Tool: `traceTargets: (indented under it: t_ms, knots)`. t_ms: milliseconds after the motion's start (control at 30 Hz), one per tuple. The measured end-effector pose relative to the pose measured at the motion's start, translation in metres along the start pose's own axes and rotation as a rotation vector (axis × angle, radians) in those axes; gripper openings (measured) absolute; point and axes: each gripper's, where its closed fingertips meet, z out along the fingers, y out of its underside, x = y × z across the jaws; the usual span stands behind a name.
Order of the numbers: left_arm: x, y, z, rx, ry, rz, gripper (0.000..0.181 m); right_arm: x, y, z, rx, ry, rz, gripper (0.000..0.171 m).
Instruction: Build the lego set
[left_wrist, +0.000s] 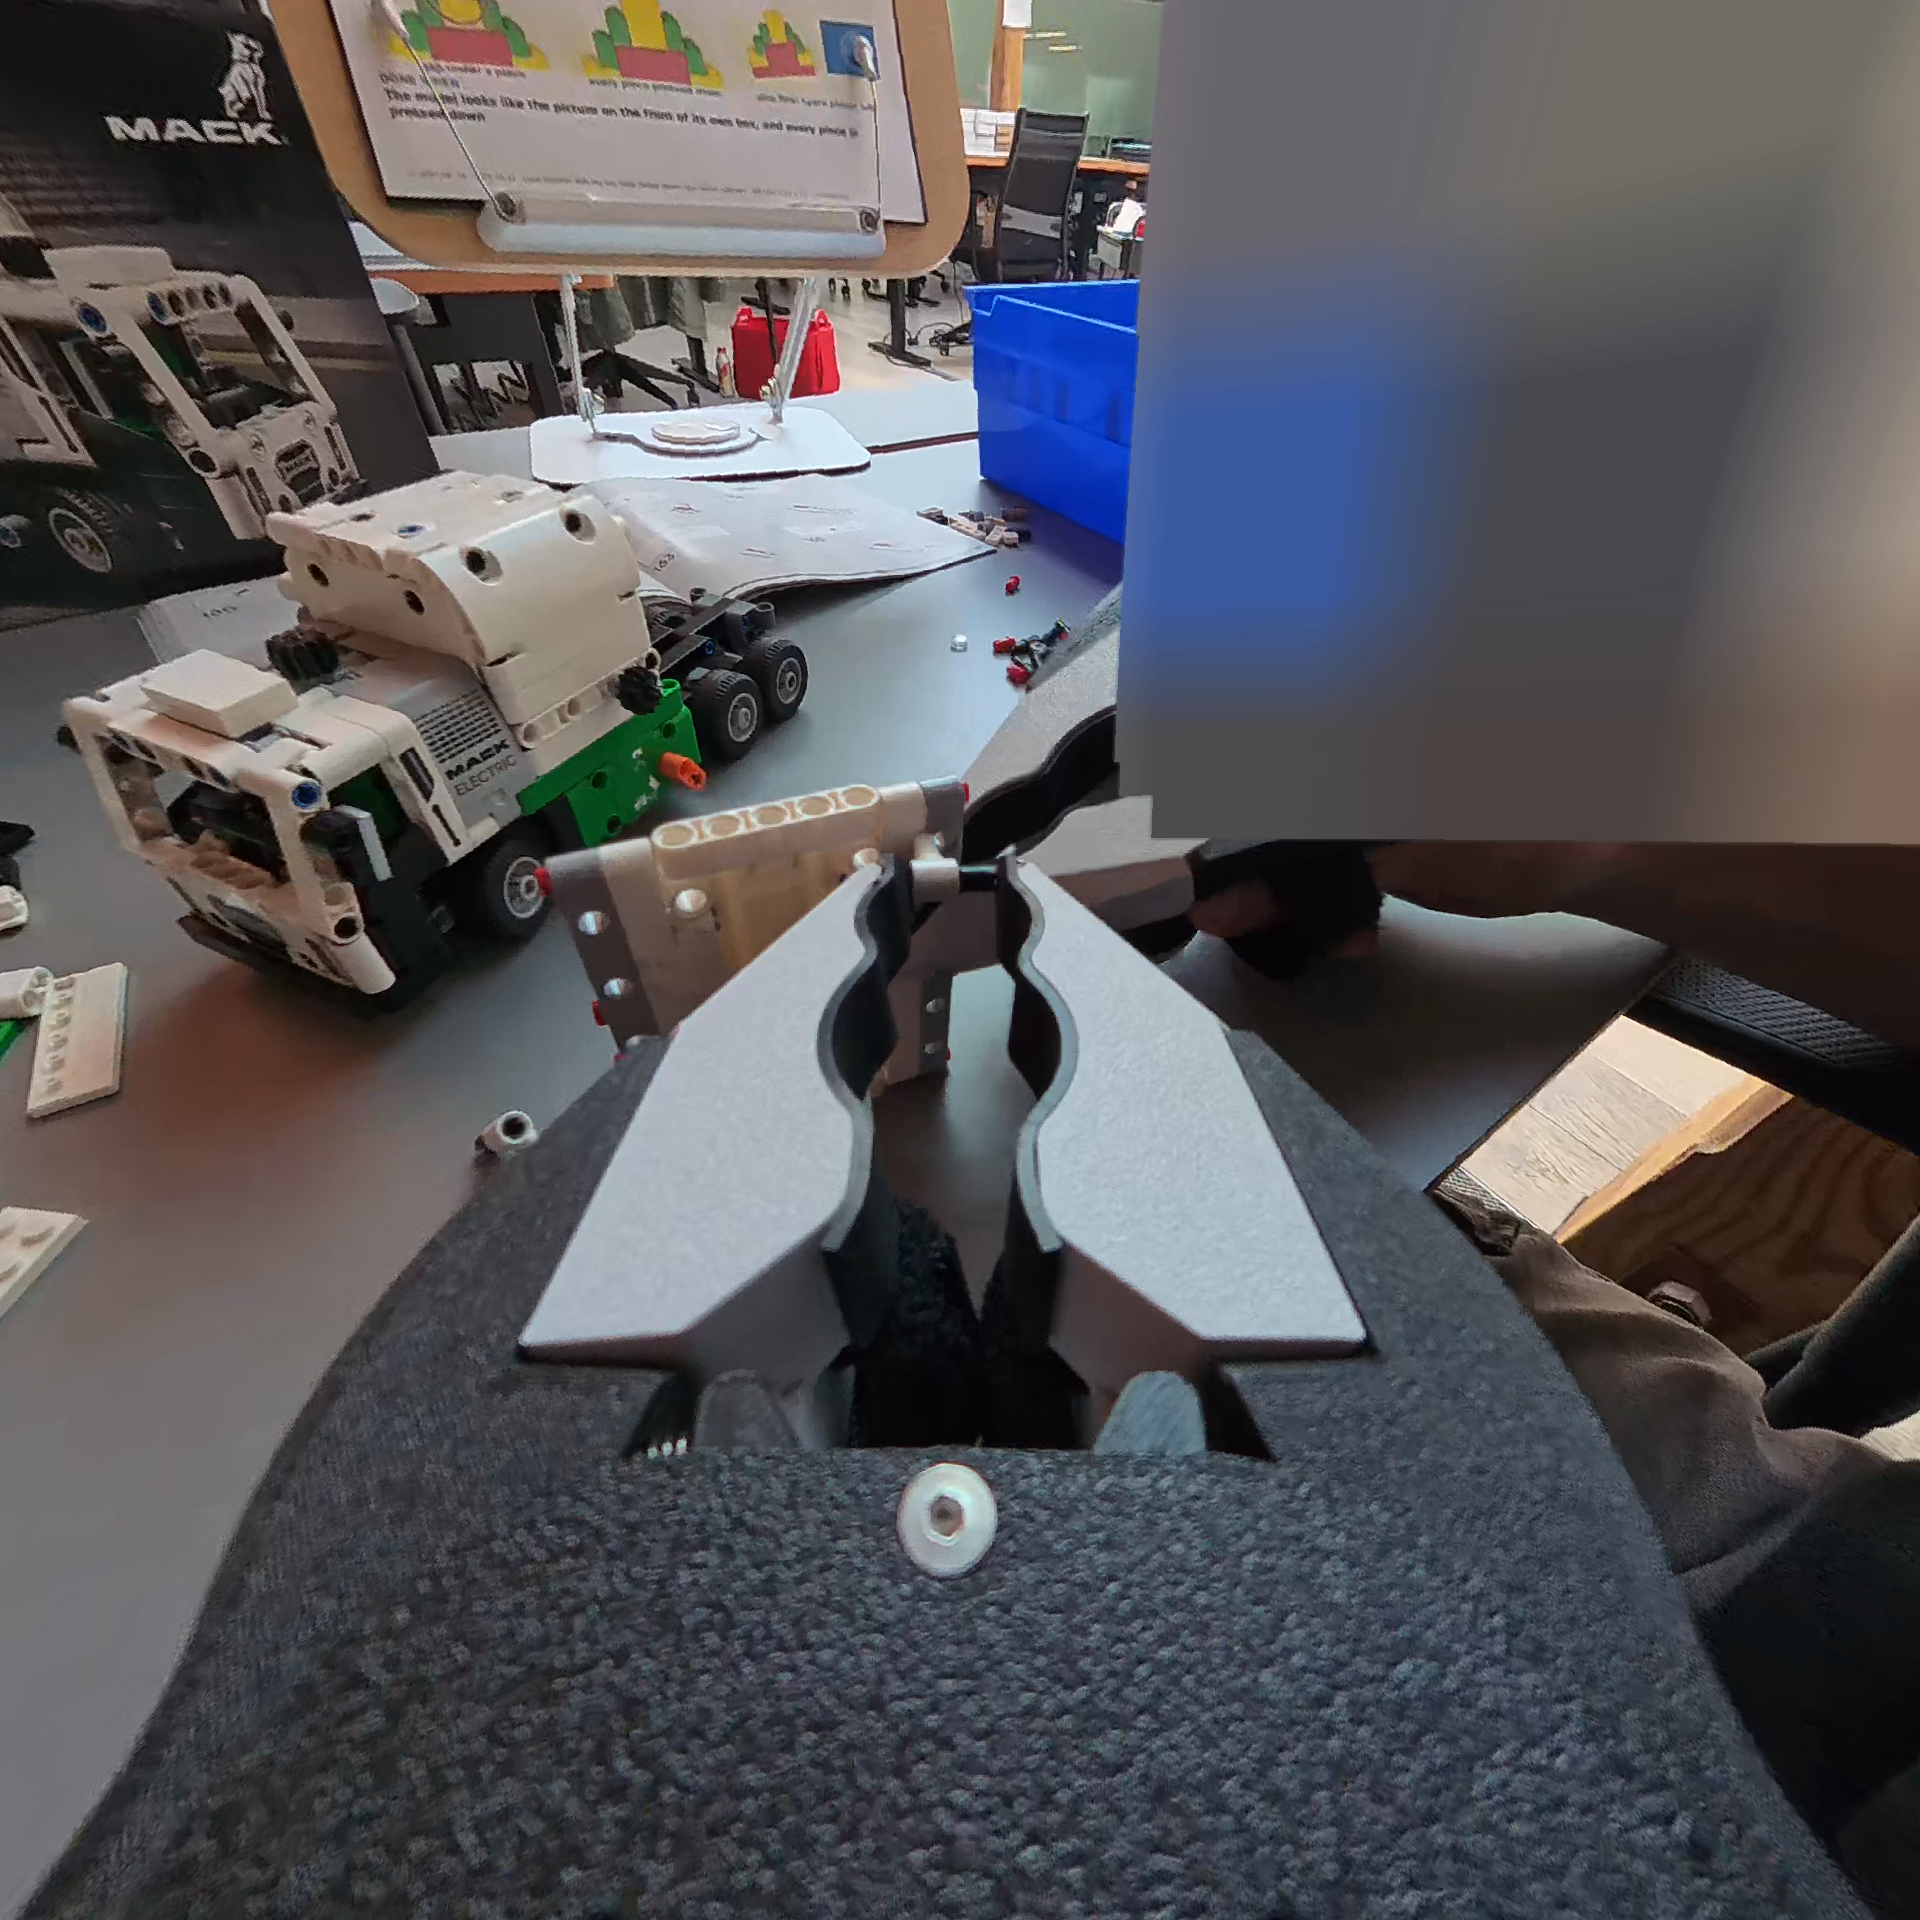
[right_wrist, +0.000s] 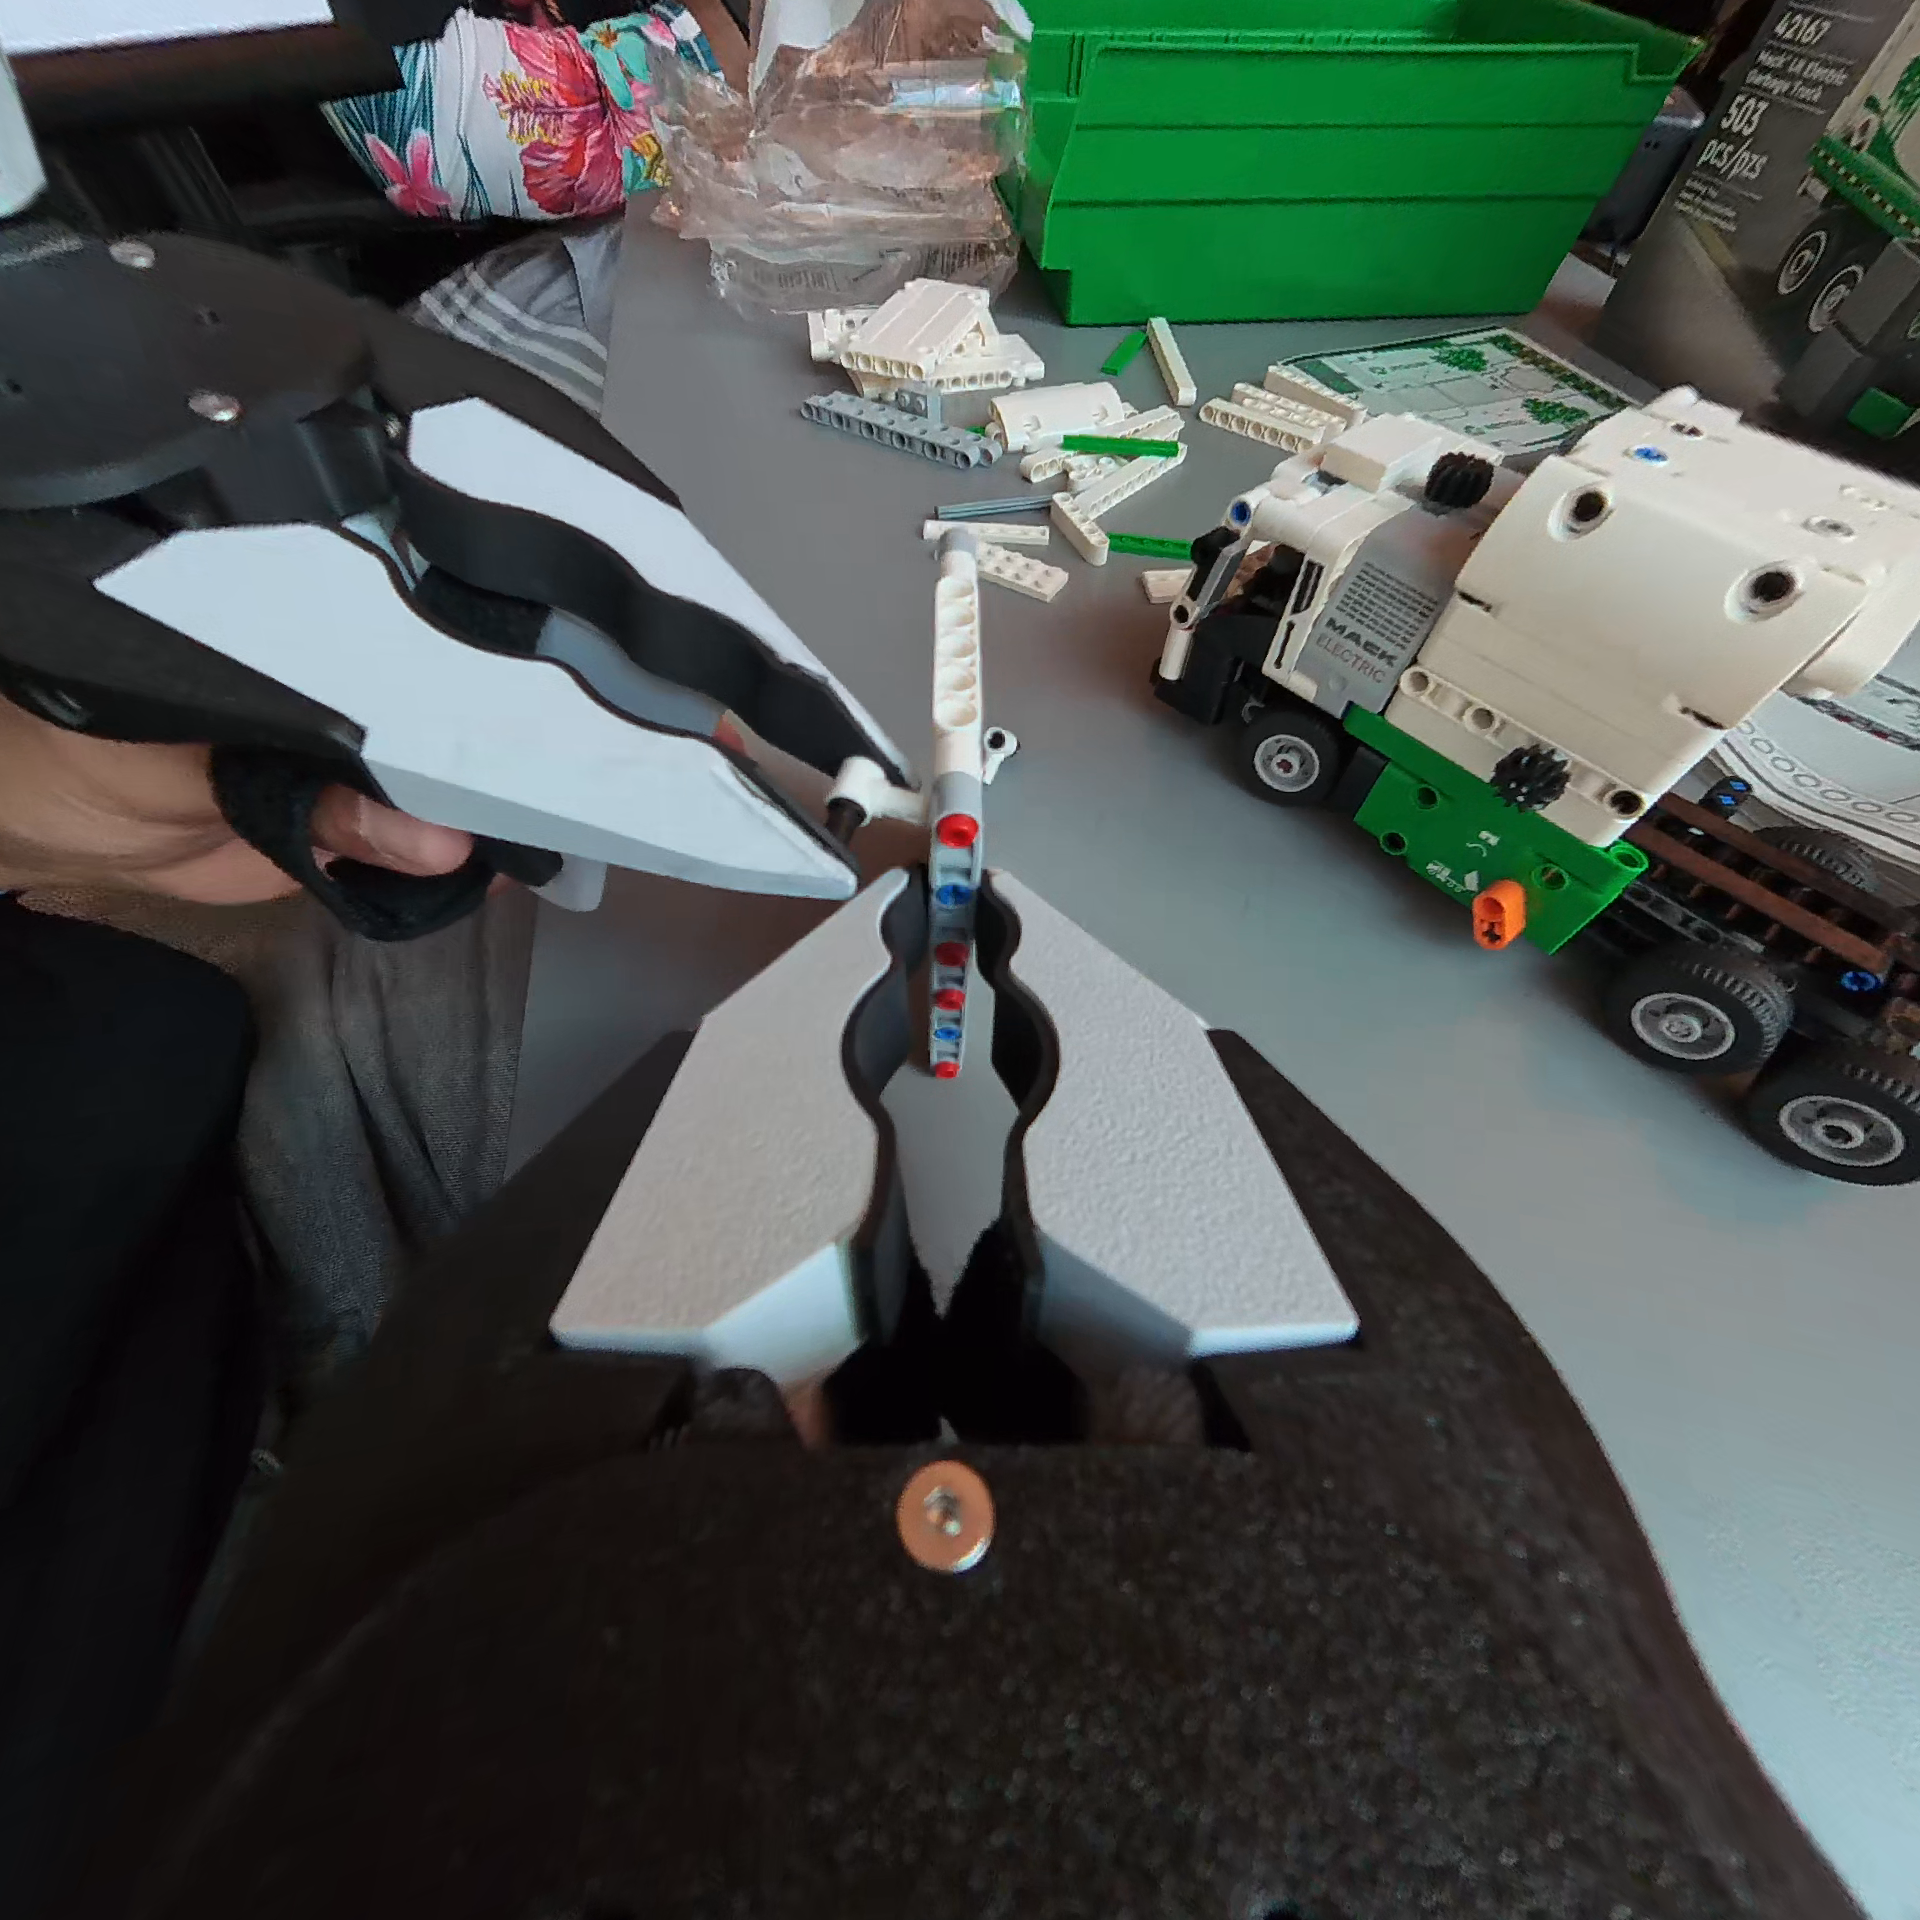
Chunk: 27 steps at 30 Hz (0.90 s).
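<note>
My right gripper is shut on the grey beam edge of a grey-and-white panel assembly with red and blue pins, and holds it upright above the table. The panel also shows in the left wrist view. My left gripper is shut on a small white connector with a black pin and holds it against the panel's grey edge. In the right wrist view the left gripper comes in from the left with the connector. The white-and-green truck stands on the table beyond.
A blue bin, an open instruction booklet, a clipboard stand and the set's box stand behind. A green bin, plastic bags and loose white beams lie far left. The table edge is close.
</note>
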Motion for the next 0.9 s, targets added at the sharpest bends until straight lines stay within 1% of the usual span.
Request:
traceTargets:
  t_ms: [67, 100, 167, 433, 633, 767, 900]
  knots:
    - [0.0030, 0.0002, 0.0007, 0.002, 0.024, -0.011, 0.014, -0.0009, 0.0109, 0.0031, -0.074, 0.003, -0.025, 0.007]
    - [0.0044, 0.0008, 0.0013, 0.000, 0.031, -0.011, 0.014, -0.0005, 0.0117, 0.0038, -0.080, 0.017, -0.042, 0.007]
    - [0.0051, 0.0020, 0.0022, -0.004, 0.026, -0.003, 0.014, 0.0012, 0.0116, 0.0044, -0.081, 0.043, -0.067, 0.007]
    - [0.0029, 0.0009, 0.0040, -0.020, 0.003, -0.012, 0.014, 0.0015, 0.0119, 0.0041, -0.083, 0.013, -0.023, 0.007]
    - [0.0010, 0.0012, 0.0042, -0.017, -0.044, -0.054, 0.014, 0.0024, 0.0122, 0.0042, -0.086, 0.047, -0.054, 0.007]
    - [-0.0001, 0.0014, 0.0051, -0.011, -0.070, -0.046, 0.014, 0.0034, 0.0124, 0.0045, -0.089, 0.067, -0.064, 0.007]
    - [-0.0004, 0.0040, 0.0069, -0.026, -0.039, -0.086, 0.014, 0.0023, 0.0126, 0.0051, -0.091, 0.072, -0.082, 0.007]
